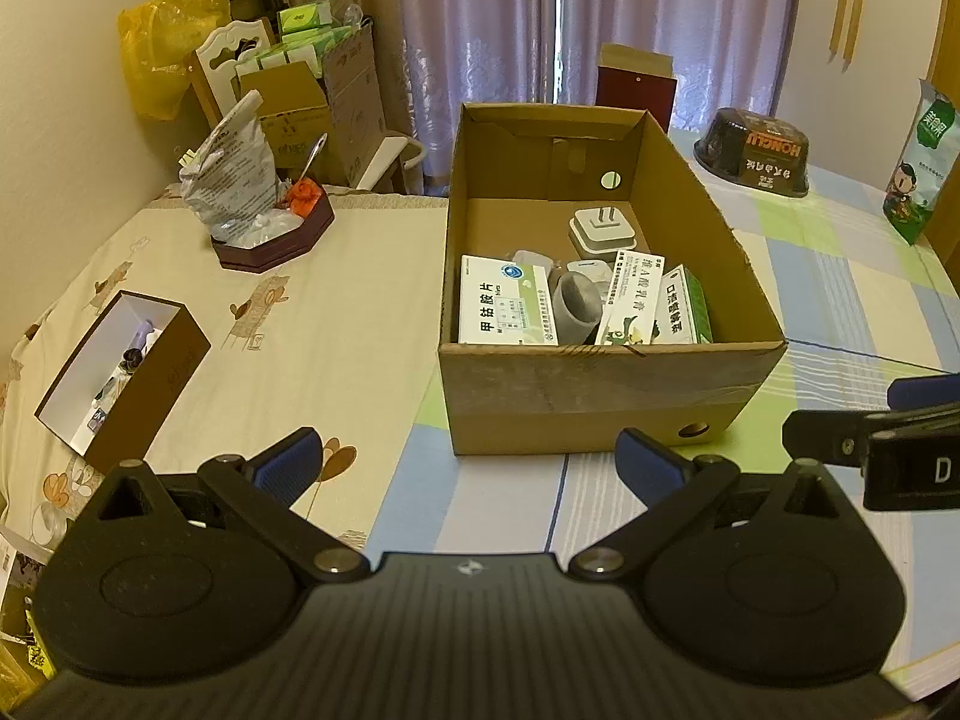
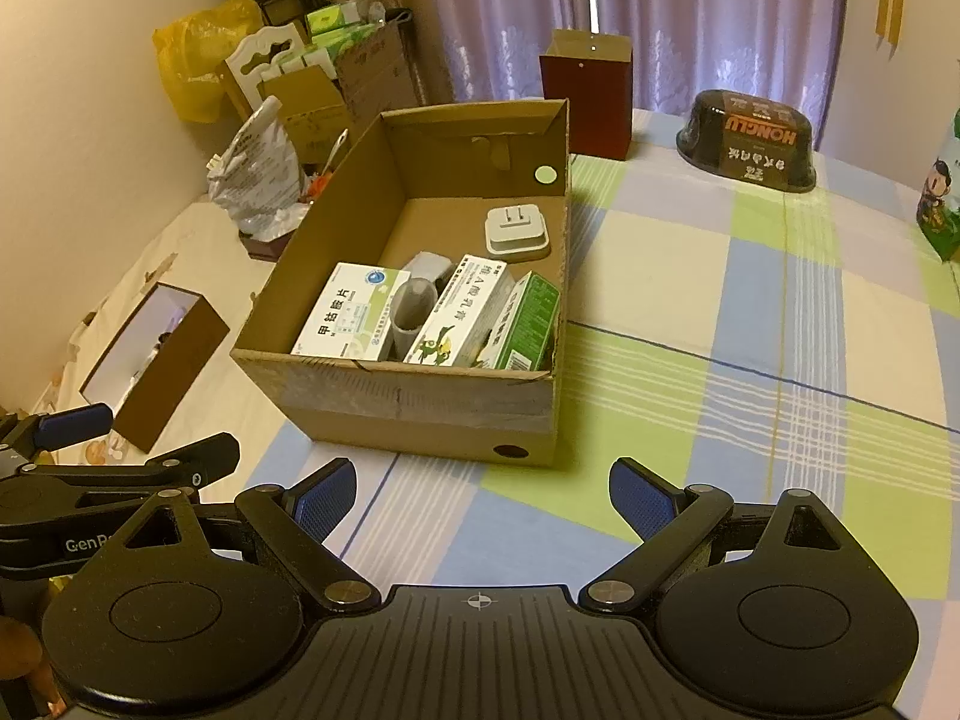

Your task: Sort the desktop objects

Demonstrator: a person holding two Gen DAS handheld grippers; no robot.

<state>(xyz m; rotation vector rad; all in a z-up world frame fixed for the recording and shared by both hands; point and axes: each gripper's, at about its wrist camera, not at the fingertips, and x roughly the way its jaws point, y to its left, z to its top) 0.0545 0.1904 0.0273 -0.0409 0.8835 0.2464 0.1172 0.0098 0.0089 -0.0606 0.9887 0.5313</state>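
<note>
Both our claws, the left gripper (image 1: 468, 471) and the right gripper (image 2: 483, 501), are spread wide and hold nothing. Just past them the cardboard box (image 1: 600, 390) sits on the checked tablecloth (image 2: 750, 324), with medicine boxes (image 1: 507, 306) and a white plug (image 1: 603, 228) inside. Farther back stands a dark bowl (image 2: 747, 141).

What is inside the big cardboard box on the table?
Inside the cardboard box: a white plug adapter, three medicine boxes leaning at the front, and a grey cylinder between them. Anything under these is covered.
</note>
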